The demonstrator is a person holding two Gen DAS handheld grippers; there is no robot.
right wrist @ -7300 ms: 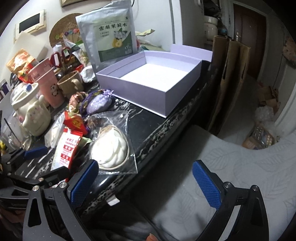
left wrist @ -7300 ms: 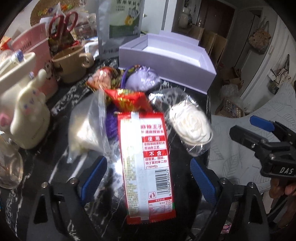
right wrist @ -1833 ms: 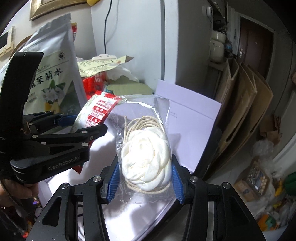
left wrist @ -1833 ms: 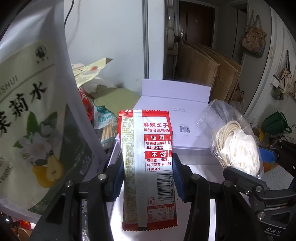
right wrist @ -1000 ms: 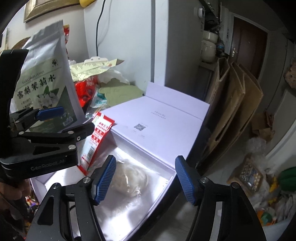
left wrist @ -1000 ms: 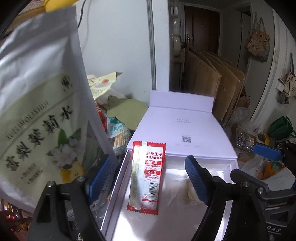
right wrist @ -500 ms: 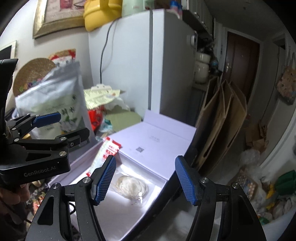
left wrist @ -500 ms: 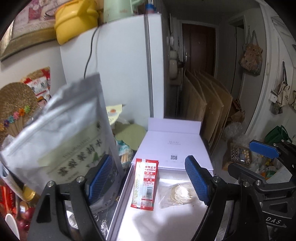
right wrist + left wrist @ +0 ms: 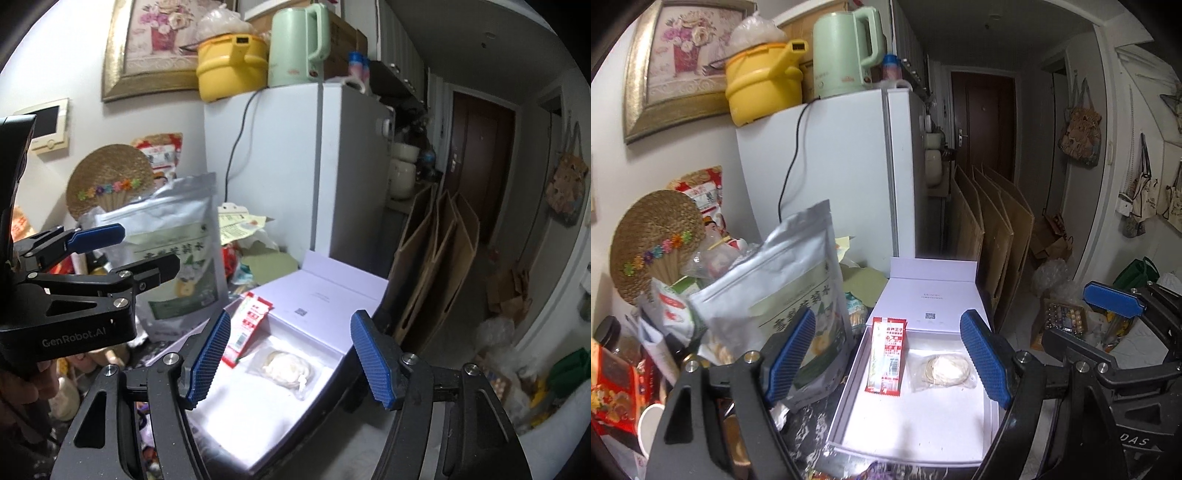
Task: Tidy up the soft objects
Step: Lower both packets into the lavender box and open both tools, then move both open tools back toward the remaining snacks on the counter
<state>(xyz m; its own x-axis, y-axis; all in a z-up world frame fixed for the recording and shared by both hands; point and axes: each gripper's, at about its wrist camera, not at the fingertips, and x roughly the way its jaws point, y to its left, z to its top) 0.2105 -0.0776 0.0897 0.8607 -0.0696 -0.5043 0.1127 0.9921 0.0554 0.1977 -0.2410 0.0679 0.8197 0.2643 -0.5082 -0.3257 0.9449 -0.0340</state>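
Note:
A red and white snack packet (image 9: 887, 355) lies at the far left inside the open lilac box (image 9: 849, 398). A clear bag with a white round pad (image 9: 943, 370) lies right of it in the box. Both also show in the right wrist view, the packet (image 9: 248, 325) and the bag (image 9: 286, 368). My left gripper (image 9: 886, 363) is open and empty, raised above and behind the box. My right gripper (image 9: 290, 360) is open and empty, also raised over the box. The left gripper also shows in the right wrist view (image 9: 129, 247).
A silver pouch with a green label (image 9: 798, 291) stands left of the box. Cups and snack bags (image 9: 624, 387) crowd the table's left. A white fridge (image 9: 827, 177) stands behind, with a yellow pot and green kettle on top. Cardboard sheets (image 9: 993, 236) lean at the right.
Both grippers let go of the packet and the bag into the box, then opened and drew back and up. The box now looks smaller and farther.

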